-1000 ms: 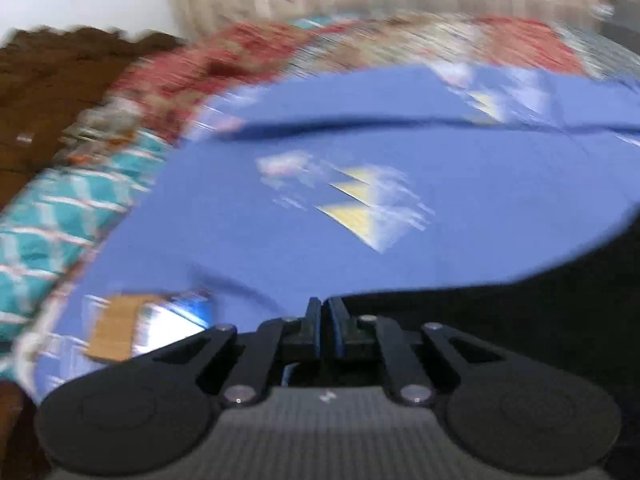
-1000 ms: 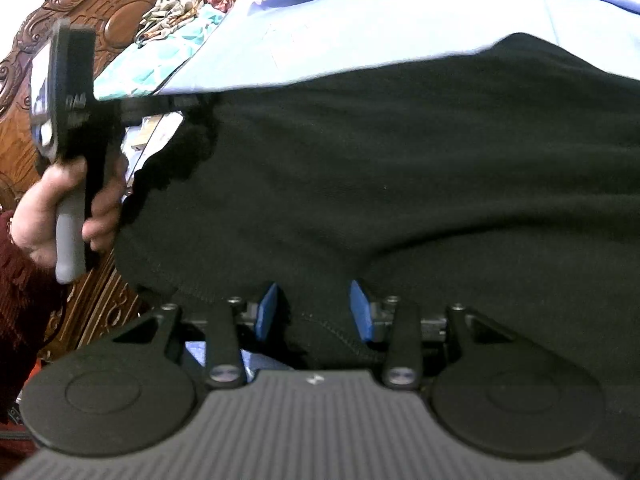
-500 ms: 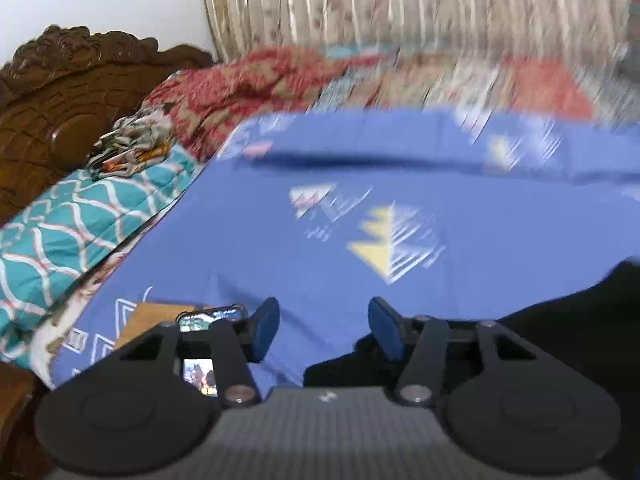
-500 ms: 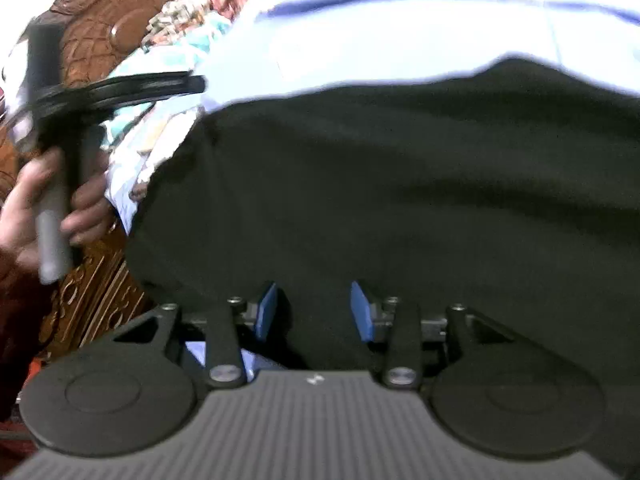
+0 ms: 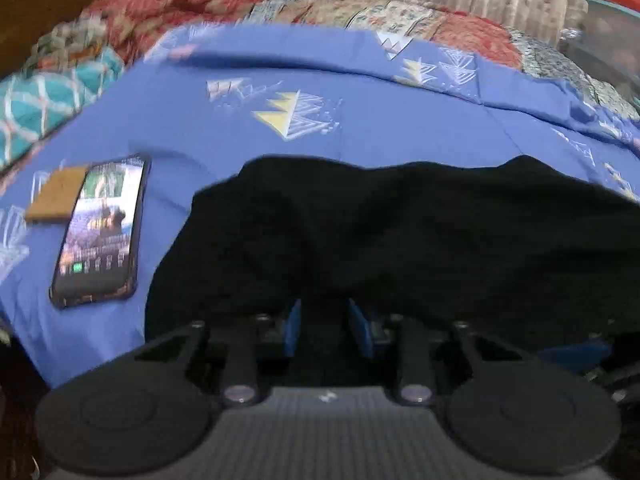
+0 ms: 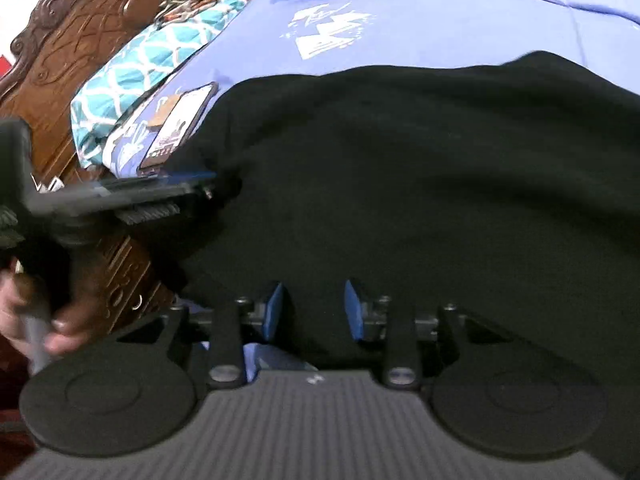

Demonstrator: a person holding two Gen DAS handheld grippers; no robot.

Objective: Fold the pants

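Black pants (image 5: 400,240) spread on the blue bedsheet (image 5: 200,120), near edge bunched at both tools. Left tool (image 5: 324,326) apart, dark fabric between its blue pads. Right tool (image 6: 314,310) apart too, straddling the pants' hem. Lit phone (image 5: 102,232) just left of the pants, overlapping a brown card (image 5: 56,200).

Blue bedsheet (image 5: 360,152) with triangle prints before me, lit phone (image 5: 100,236) lying on it (screen up), brown card (image 5: 56,196) touching the phone, teal patterned pillow (image 6: 148,68), carved wooden headboard (image 6: 80,40), red quilt (image 5: 180,0).
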